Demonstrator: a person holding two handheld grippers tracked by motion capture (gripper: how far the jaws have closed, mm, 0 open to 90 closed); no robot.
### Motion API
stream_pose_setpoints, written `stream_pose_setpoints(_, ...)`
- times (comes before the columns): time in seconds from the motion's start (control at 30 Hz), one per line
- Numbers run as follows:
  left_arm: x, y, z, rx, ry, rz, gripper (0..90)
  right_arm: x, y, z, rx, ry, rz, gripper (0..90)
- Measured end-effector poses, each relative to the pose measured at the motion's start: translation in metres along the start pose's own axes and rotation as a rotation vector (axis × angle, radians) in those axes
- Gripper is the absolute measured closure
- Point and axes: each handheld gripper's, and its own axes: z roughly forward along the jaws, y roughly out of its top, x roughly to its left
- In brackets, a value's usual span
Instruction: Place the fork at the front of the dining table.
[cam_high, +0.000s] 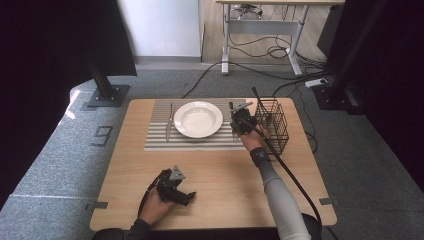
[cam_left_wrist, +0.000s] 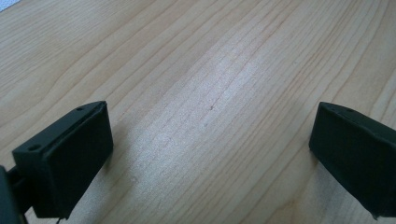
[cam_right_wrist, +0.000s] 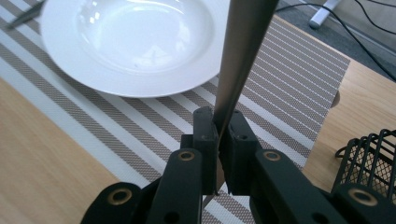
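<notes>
We note right claw (cam_right_wrist: 218, 140) clamped on flat steel utensil handle (cam_right_wrist: 240, 51) above striped woven mat (cam_right_wrist: 289, 84), round white plate (cam_right_wrist: 135, 42), left claw (cam_left_wrist: 210, 144) wide open, nothing held, over pale woodgrain desk (cam_left_wrist: 210, 60)

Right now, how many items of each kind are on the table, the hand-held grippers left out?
Plate: 1
Striped placemat: 1
Wire basket: 1
Utensil lying left of the plate: 1
Utensil held in the right hand-held gripper: 1
Total: 5
</notes>
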Motion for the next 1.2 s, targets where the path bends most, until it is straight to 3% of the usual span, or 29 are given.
stream_pose_setpoints(0.2,0.0,0.0,0.0,0.002,0.001,0.003,0.0,-0.006,-0.003,0.022,0.045,-0.036,0.027,84.2)
stream_pose_setpoints(0.4,0.0,0.0,0.0,0.001,0.0,0.001,0.0,-0.007,-0.002,0.038,0.056,-0.051,0.046,84.3)
stream_pose_setpoints(1.2,0.0,0.0,0.0,0.002,-0.001,0.002,0.0,-0.021,0.0,0.074,0.069,-0.089,0.119,85.5)
